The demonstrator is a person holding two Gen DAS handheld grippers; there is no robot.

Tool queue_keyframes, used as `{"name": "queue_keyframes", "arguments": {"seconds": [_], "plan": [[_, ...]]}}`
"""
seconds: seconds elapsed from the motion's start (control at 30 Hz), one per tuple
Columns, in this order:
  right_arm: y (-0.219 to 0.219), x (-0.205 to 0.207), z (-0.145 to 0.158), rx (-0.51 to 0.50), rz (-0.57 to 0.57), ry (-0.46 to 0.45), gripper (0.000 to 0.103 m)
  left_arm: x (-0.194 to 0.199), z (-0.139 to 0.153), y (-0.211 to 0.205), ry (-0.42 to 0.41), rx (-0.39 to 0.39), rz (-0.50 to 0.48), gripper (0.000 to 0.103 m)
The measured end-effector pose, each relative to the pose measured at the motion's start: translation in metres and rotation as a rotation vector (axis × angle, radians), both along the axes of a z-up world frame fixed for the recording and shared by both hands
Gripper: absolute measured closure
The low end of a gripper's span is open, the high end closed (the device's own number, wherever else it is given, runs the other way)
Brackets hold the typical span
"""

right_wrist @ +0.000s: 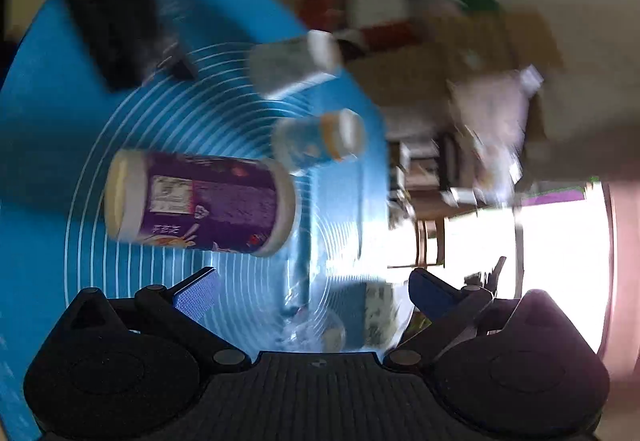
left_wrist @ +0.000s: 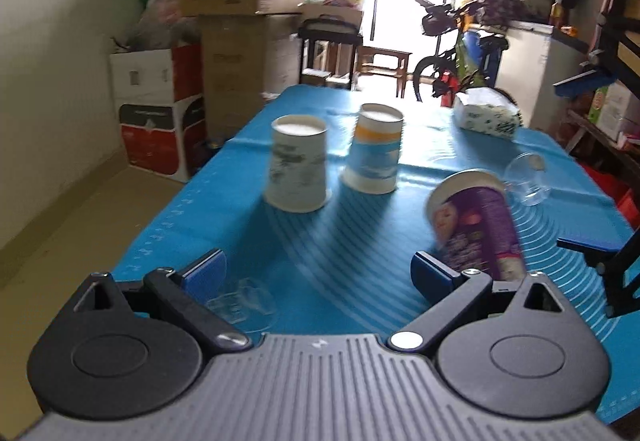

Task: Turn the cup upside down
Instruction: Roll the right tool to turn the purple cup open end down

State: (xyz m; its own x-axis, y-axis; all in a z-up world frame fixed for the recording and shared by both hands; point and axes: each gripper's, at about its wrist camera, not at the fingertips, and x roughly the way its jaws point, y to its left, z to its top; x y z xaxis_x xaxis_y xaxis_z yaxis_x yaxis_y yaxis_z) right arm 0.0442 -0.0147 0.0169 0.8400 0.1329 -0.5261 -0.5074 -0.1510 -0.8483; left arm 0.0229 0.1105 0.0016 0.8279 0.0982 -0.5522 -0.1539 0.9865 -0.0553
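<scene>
A purple printed paper cup [left_wrist: 476,221] stands upside down, tilted and blurred, on the blue mat [left_wrist: 320,241] just beyond my left gripper's right finger. My left gripper [left_wrist: 320,273] is open and empty. The right wrist view is rolled sideways and blurred; there the purple cup [right_wrist: 200,201] lies ahead of my right gripper [right_wrist: 312,293], which is open and empty. Two other paper cups, one white-grey [left_wrist: 298,163] and one blue-orange [left_wrist: 374,149], stand upside down farther back.
A clear glass [left_wrist: 244,303] lies by my left finger, another clear glass [left_wrist: 526,179] at the right. A tissue pack [left_wrist: 486,113] sits at the far edge. The right gripper's dark frame [left_wrist: 612,265] enters at the right. Boxes and a bicycle stand beyond the table.
</scene>
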Motion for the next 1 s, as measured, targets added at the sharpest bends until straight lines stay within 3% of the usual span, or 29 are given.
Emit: {"name": "queue_keyframes", "arguments": {"seconds": [0.13,0.3,0.47,0.67,0.73,0.87,1.0], "plan": [[0.017,-0.018,-0.016,-0.258,0.242,-0.006,0.005,0.002,-0.003,0.016,0.027,-0.015,0.03,0.005],[0.031,-0.037,-0.052,-0.575,0.462,-0.081,0.005,0.007,-0.006,0.018,0.05,0.037,0.042,0.005],[0.024,-0.043,-0.081,-0.794,0.56,-0.071,0.004,0.004,-0.005,0.018,0.041,0.042,0.034,0.005],[0.014,-0.04,-0.098,-0.879,0.637,-0.042,0.012,0.007,-0.007,0.017,0.057,0.041,0.011,0.005],[0.014,-0.039,-0.101,-0.866,0.664,-0.057,0.015,0.005,-0.006,0.018,0.053,0.04,0.011,0.005],[0.031,-0.04,-0.098,-0.793,0.652,-0.035,0.038,0.007,-0.006,0.021,0.055,0.034,0.016,0.005],[0.03,-0.04,-0.101,-0.781,0.647,-0.023,0.038,0.008,-0.007,0.021,0.062,0.027,0.018,0.005]]}}
